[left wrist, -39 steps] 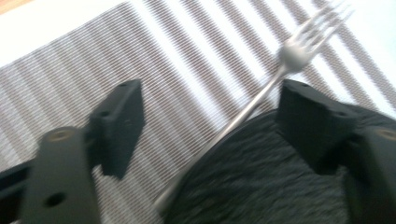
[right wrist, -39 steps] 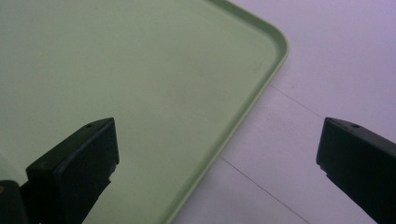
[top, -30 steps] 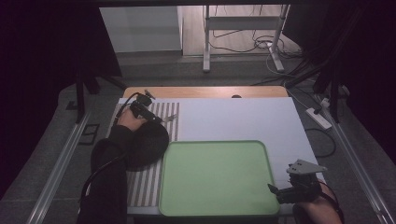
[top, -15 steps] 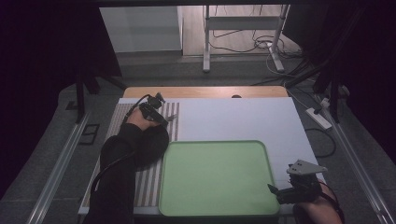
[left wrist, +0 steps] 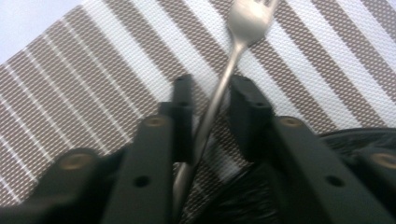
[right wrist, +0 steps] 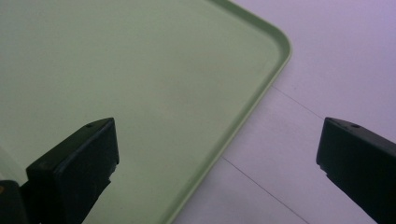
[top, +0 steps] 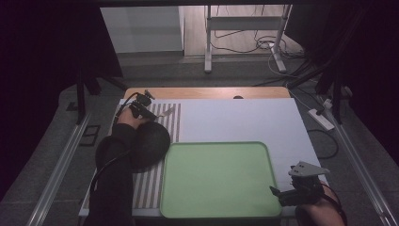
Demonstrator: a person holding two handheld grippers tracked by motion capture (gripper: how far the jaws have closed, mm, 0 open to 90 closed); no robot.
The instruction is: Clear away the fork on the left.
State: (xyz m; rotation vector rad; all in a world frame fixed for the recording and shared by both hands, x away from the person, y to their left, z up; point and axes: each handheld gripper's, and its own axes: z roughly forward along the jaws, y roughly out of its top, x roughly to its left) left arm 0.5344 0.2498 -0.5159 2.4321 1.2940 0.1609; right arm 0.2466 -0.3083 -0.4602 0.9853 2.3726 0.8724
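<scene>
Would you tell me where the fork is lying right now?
The fork lies on the striped placemat at the table's far left in the high view, just beyond the black plate; in the left gripper view its handle runs between the left gripper's jaws.

— How is the left gripper (left wrist: 210,105) built?
— Black jaws are fixed with brass-coloured screws; a black cable is trailed over a dark sleeve (top: 115,179).
— And the right gripper (top: 282,194)?
— Black, topped by a grey three-cornered plate.
</scene>
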